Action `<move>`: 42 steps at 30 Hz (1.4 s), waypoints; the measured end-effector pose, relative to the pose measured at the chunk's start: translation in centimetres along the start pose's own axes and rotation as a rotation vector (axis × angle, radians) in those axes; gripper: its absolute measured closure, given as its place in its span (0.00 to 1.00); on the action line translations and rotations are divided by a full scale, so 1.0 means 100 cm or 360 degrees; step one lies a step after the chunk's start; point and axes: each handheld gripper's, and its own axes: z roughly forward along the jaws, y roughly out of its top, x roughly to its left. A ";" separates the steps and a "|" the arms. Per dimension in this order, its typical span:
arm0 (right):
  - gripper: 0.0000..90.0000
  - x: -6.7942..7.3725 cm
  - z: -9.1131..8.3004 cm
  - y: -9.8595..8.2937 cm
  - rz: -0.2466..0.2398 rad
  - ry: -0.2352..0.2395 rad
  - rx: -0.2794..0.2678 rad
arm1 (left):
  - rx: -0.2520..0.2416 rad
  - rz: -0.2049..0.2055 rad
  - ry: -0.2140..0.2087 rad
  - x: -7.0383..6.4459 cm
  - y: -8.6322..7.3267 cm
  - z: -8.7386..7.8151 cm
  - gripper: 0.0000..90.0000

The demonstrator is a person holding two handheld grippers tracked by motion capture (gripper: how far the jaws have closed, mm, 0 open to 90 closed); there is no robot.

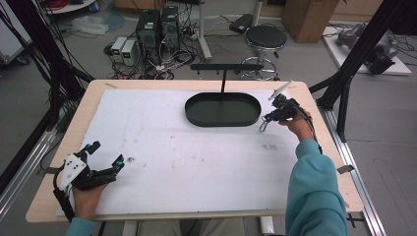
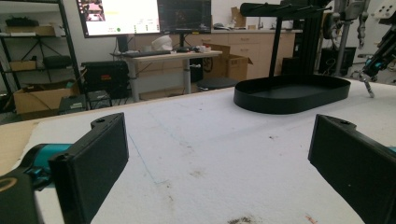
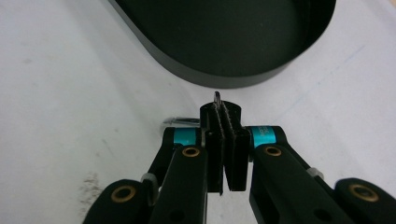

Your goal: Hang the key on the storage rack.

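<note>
We have the right gripper (image 1: 266, 119) clamped on a small metal ring (image 1: 263, 126), something like a key ring or clip, held just off the right end of the black oval tray (image 1: 196, 115), so we judge the step in hand to be carrying this piece toward the stand (image 1: 222, 78) that rises from the tray's back edge. In the right gripper view the jaws are pressed together with only a thin sliver of bright wire (image 3: 217, 99) poking out above them and a short length of metal (image 3: 181, 121) showing to their left; the rest of the piece is hidden behind the jaws, so we cannot tell its full shape. From above it reads as a thin, pale loop hanging below the gripper, over the white table cover (image 1: 162, 147) and apart from the tray wall. Our left gripper (image 1: 104, 160) rests near the table's front left corner, jaws spread wide and holding nothing, well apart from the work. The next move, as we see it, calls for lifting the ring up to the stand's crossbar (image 1: 228, 66) and lining the loop with one of its small pegs; a firm pinch matters, since so thin a piece could twist or slip.
</note>
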 end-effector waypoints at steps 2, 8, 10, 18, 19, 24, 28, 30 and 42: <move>0.99 -0.001 -0.005 -0.001 0.0033 0.0009 -0.0053 | -0.0002 -0.0003 0.0000 0.000 0.000 0.000 0.06; 0.99 -0.004 -0.022 -0.004 0.0109 0.0040 -0.0232 | -0.0005 -0.0008 0.0000 0.000 0.000 0.000 0.06; 0.99 -0.004 -0.027 -0.005 0.0138 0.0069 -0.0305 | -0.0006 -0.0007 0.0000 0.000 0.000 0.000 0.06; 0.99 -0.006 -0.046 -0.008 0.0226 0.0149 -0.0588 | -0.0006 -0.0005 0.0001 0.000 0.000 0.000 0.06; 0.99 -0.007 -0.048 -0.008 0.0244 0.0155 -0.0619 | -0.0005 -0.0005 0.0000 0.000 0.000 0.000 0.06; 0.99 -0.007 -0.056 -0.008 0.0271 0.0174 -0.0711 | -0.0005 -0.0006 0.0001 0.000 0.000 0.000 0.06; 0.99 -0.006 -0.063 -0.002 0.0241 0.0140 -0.0741 | -0.0004 -0.0005 0.0001 0.000 0.000 0.000 0.06; 0.99 -0.007 -0.064 0.000 0.0251 0.0148 -0.0766 | -0.0006 -0.0006 0.0001 0.000 0.000 0.000 0.06; 0.99 -0.006 -0.079 0.024 0.0188 0.0110 -0.0797 | -0.0005 -0.0005 0.0000 0.000 0.000 0.000 0.06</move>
